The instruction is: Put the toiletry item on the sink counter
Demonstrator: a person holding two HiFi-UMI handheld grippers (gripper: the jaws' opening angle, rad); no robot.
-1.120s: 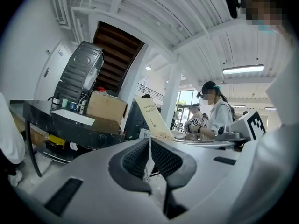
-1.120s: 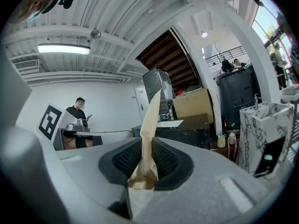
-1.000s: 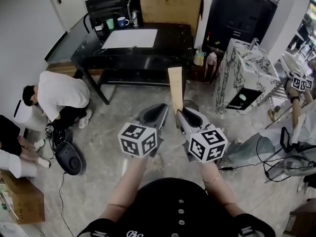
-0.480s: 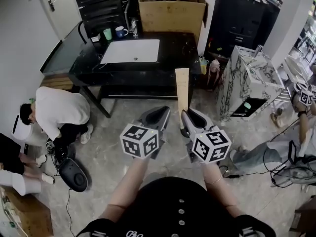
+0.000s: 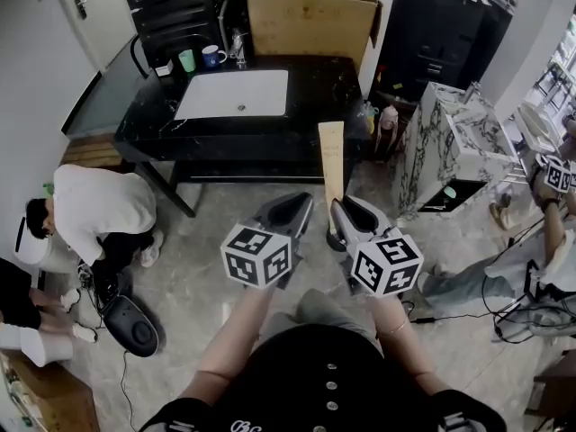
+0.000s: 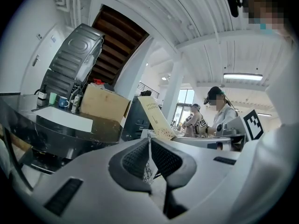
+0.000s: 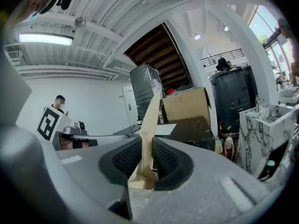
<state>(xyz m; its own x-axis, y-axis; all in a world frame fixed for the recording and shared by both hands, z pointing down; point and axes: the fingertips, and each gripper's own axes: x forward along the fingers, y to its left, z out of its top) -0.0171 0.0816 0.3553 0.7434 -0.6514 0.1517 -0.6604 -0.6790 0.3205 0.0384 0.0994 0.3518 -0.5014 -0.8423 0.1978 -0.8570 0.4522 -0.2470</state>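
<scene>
One tan "TOOTH BRUSH" box [image 5: 331, 160] sits clamped in right tool [image 5: 337, 207]; left tool [image 5: 304, 200] closed, empty.

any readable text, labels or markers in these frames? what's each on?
"TOOTH BRUSH": on the tan box held by the right gripper, upside down in the left gripper view.
On the marker cubes: black-and-white squares only, no letters.
On the person's black top: white print, cut off, unreadable.
On the thin slip in the left gripper: speckles, unreadable.

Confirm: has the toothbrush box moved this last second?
Yes. The toothbrush box, in the right tool, has moved toward the black sink counter; its top now overlaps the front edge.
</scene>
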